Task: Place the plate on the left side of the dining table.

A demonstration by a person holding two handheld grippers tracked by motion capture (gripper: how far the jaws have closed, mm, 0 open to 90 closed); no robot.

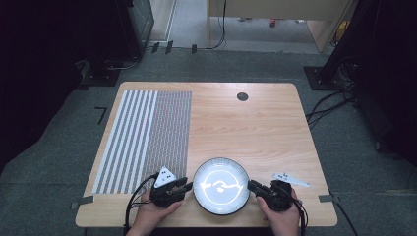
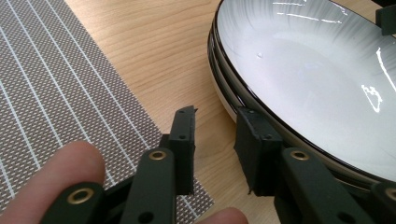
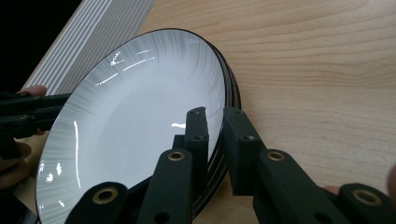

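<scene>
**Two grippers at the rim of a stacked plate**

The white plate (image 1: 221, 186), dark-rimmed and resting on others like it, sits on the wooden tabletop (image 1: 255, 123) between the two grippers. The right gripper (image 3: 215, 121) has its jaws narrow, astride the plate's rim, one above and one outside. The left gripper (image 2: 215, 135) holds its jaws apart with nothing between them, one beside the rim. A striped placemat (image 2: 51, 84) lies just outside the left jaws.
</scene>
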